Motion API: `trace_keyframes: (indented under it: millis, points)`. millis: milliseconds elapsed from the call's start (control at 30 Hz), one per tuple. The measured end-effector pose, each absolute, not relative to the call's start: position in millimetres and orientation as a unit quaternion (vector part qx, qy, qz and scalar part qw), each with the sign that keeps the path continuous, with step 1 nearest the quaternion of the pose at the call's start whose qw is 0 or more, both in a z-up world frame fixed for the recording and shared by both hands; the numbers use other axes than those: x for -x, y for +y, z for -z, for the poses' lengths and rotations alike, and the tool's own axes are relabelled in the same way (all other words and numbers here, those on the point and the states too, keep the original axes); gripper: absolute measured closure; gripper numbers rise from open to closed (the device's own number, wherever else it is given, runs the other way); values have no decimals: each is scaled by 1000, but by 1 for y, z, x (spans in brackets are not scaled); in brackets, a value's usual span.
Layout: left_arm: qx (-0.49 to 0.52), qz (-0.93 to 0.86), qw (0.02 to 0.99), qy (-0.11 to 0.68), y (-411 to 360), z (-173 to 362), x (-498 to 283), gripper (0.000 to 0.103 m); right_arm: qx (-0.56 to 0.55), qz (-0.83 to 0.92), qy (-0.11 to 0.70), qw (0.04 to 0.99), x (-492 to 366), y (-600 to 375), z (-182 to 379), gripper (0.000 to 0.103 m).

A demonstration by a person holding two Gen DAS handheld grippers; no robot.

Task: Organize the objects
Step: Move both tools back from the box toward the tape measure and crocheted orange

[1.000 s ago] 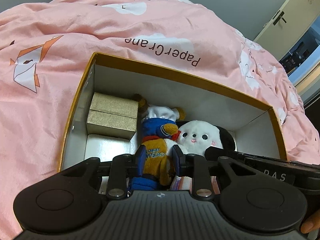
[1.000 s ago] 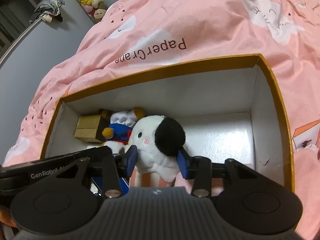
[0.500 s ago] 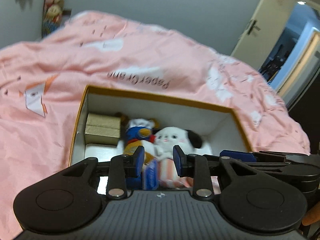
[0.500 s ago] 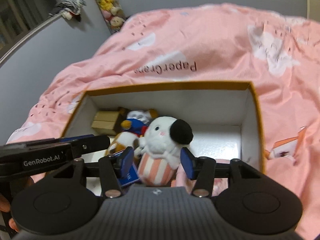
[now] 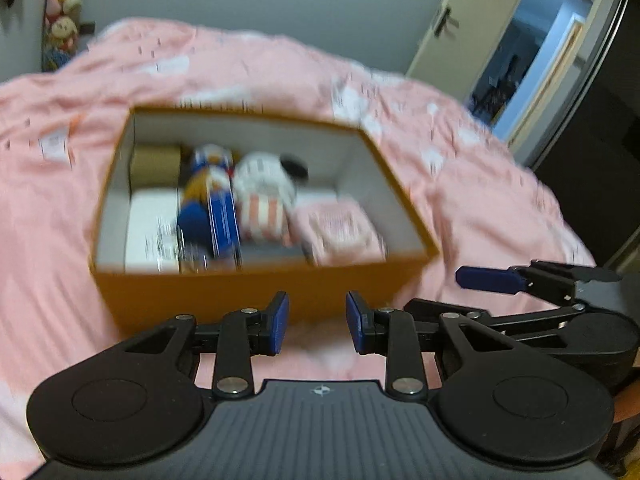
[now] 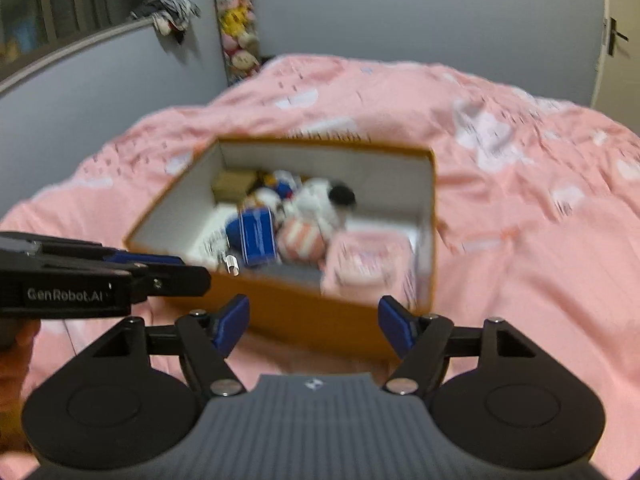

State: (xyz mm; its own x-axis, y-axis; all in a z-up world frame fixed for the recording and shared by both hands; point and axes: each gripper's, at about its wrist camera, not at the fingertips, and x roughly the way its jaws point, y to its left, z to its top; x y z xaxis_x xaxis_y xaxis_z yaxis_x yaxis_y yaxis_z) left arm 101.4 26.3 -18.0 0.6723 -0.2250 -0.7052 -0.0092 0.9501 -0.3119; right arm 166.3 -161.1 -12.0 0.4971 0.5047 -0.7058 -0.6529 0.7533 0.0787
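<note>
An orange cardboard box (image 5: pixel 256 288) (image 6: pixel 304 312) with white inner walls sits on the pink bed cover. Inside it lie a white plush dog with a black ear (image 5: pixel 264 184) (image 6: pixel 320 200), a blue-and-brown plush bear (image 5: pixel 204 192), a blue carton (image 6: pixel 258 236), a gold box (image 5: pixel 154 162), a white box (image 5: pixel 150 228) and a pink packet (image 5: pixel 340 228) (image 6: pixel 366 256). My left gripper (image 5: pixel 316 322) hovers in front of the box's near wall, jaws a little apart and empty. My right gripper (image 6: pixel 314 326) is also back from the box, its jaws opening wide with nothing between them.
The pink printed bed cover (image 6: pixel 520 184) spreads all around the box. A grey wall and a hanging column of plush toys (image 6: pixel 238 28) stand behind the bed. An open door (image 5: pixel 516 52) is at the far right. Both views are motion-blurred.
Both grippers have pulled back and up out of the box; the two plush toys stay inside it. The right jaws have spread wider. The whole box now shows.
</note>
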Motion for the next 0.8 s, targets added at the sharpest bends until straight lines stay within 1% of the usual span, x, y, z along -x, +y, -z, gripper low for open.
trace_keyframes:
  millis: [167,200,233,267,467,567,633,800]
  points:
    - [154,69,875,455,16,42,-84,69,112,-309,415,848,-145,-182,35,35]
    - [157,71,870,462,16,46,-80,69,114,-302,423,846,-142,-186,38,38]
    - [158,72,866,469,15,49,-77,69,114,-297,431,845,-139,-191,41,43]
    - [156,73,863,474,13,51,-74,69,113,-294,438,842,-136,-196,44,44]
    - [147,107,849,496,-2,60,-63,69,114,-276,459,837,-120,-218,53,46]
    - [127,131,844,504,-12,60,-62,69,118,-281,467,830,-114,-221,59,45]
    - [111,146,836,517,-21,62,-60,69,122,-290,476,821,-109,-219,62,47]
    - [73,181,807,558,-41,73,-54,69,162,-297,501,797,-94,-221,69,47]
